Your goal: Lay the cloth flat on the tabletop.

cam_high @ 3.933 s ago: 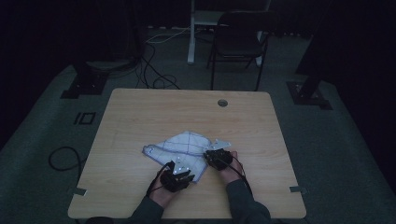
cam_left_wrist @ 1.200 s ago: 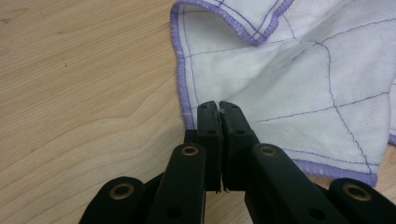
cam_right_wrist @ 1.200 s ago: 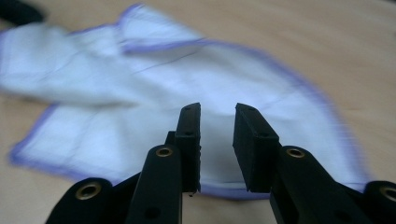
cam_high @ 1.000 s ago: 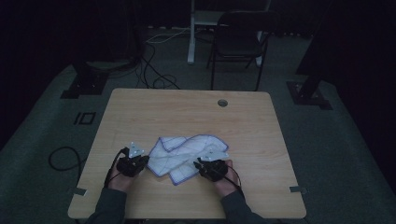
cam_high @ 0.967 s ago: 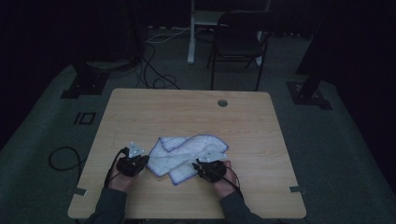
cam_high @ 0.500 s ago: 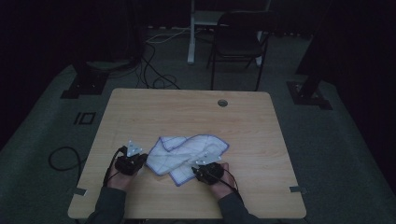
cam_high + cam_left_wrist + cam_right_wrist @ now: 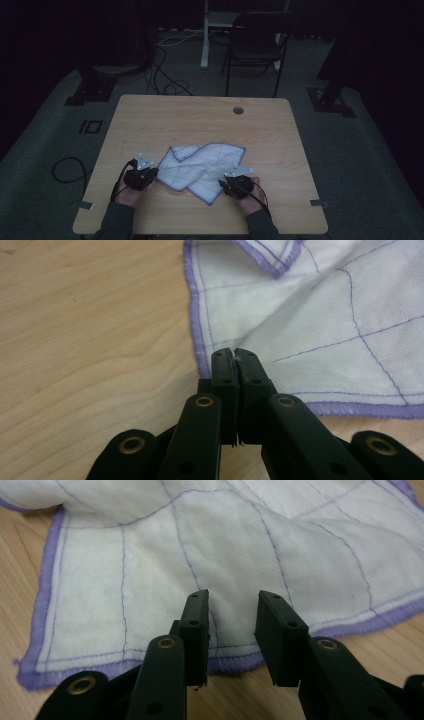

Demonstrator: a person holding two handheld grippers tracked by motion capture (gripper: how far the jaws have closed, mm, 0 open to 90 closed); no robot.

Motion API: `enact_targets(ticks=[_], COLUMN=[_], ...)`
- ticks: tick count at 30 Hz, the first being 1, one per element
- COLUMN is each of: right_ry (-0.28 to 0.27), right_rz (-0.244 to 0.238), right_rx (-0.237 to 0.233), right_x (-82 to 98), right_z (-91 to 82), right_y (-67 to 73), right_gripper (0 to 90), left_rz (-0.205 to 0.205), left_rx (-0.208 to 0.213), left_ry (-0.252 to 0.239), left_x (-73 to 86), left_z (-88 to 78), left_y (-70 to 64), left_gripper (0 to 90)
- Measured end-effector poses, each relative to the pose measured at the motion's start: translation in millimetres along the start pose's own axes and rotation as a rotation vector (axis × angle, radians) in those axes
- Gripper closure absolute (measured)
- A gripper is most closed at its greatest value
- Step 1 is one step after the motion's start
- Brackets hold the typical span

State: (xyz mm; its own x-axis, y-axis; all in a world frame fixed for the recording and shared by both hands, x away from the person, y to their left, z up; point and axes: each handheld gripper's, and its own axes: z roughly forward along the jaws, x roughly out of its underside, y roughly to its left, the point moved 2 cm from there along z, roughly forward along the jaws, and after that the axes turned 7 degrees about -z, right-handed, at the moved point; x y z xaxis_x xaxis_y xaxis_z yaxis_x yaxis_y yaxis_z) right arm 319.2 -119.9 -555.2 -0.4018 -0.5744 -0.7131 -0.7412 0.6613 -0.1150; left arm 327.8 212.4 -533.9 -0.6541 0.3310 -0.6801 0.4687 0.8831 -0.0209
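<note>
R gripper jaws just opened, over cloth edge, L gripper pinching corner

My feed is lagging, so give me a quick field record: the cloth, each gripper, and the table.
cloth: white cloth with purple hem and stitched grid, lying rumpled on the table
left gripper: fingers shut on the cloth's hemmed edge at its left end
right gripper: fingers apart over the near hem, having just been opening; cloth beneath them, not pinched
table: light wooden table, round hole near the far edge
</note>
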Motion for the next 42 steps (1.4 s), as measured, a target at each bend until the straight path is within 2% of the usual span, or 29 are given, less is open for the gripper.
enact_targets(ticks=[4, 9, 13, 16, 21, 28, 30, 33, 38, 41, 42], right_ry=[0.016, 0.033, 0.048, 0.052, 0.055, 0.052, 0.052, 0.052, 0.058, 0.059, 0.059], right_rz=[0.011, 0.043, 0.073, 0.081, 0.081, 0.080, 0.080, 0.080, 0.073, 0.075, 0.073], right_rx=[0.003, 0.028, 0.051, 0.059, 0.061, 0.053, 0.053, 0.051, 0.052, 0.053, 0.056], right_x=[5.1, 13.0, 19.2, 22.8, 26.7, 27.8, 27.8, 27.8, 28.3, 28.8, 29.1], right_z=[-5.9, -13.4, -19.2, -22.1, -25.2, -25.6, -25.6, -25.7, -26.3, -26.8, -27.0], right_y=[-4.5, -17.2, -29.2, -36.3, -43.1, -46.2, -46.2, -46.3, -48.7, -49.9, -50.9], right_gripper=[67.0, 67.4, 67.8, 68.0, 68.0, 68.0, 68.0, 67.9, 67.9, 67.8, 67.8], left_rz=[0.002, 0.029, 0.025, 0.024, 0.052, 0.100, 0.112, 0.126, 0.083, 0.052, 0.041], left_rx=[0.030, 0.054, 0.049, 0.062, 0.097, 0.173, 0.182, 0.149, 0.057, 0.014, 0.016], left_ry=[0.012, 0.031, 0.006, -0.022, -0.041, 0.015, 0.023, 0.028, 0.011, 0.007, 0.002], left_x=[4.0, 5.7, -1.2, -12.2, -33.7, -53.5, -57.8, -66.5, -84.2, -90.3, -91.0], left_z=[0.0, 1.1, 1.6, 4.3, 22.5, 59.9, 68.0, 80.2, 94.2, 101.4, 102.6], left_y=[-6.9, -18.5, -23.6, -28.9, -45.3, -68.1, -70.5, -67.2, -46.3, -32.4, -29.8], left_gripper=[88.3, 85.1, 77.4, 74.6, 72.3, 71.6, 71.2, 70.8, 70.6, 69.7, 68.4])
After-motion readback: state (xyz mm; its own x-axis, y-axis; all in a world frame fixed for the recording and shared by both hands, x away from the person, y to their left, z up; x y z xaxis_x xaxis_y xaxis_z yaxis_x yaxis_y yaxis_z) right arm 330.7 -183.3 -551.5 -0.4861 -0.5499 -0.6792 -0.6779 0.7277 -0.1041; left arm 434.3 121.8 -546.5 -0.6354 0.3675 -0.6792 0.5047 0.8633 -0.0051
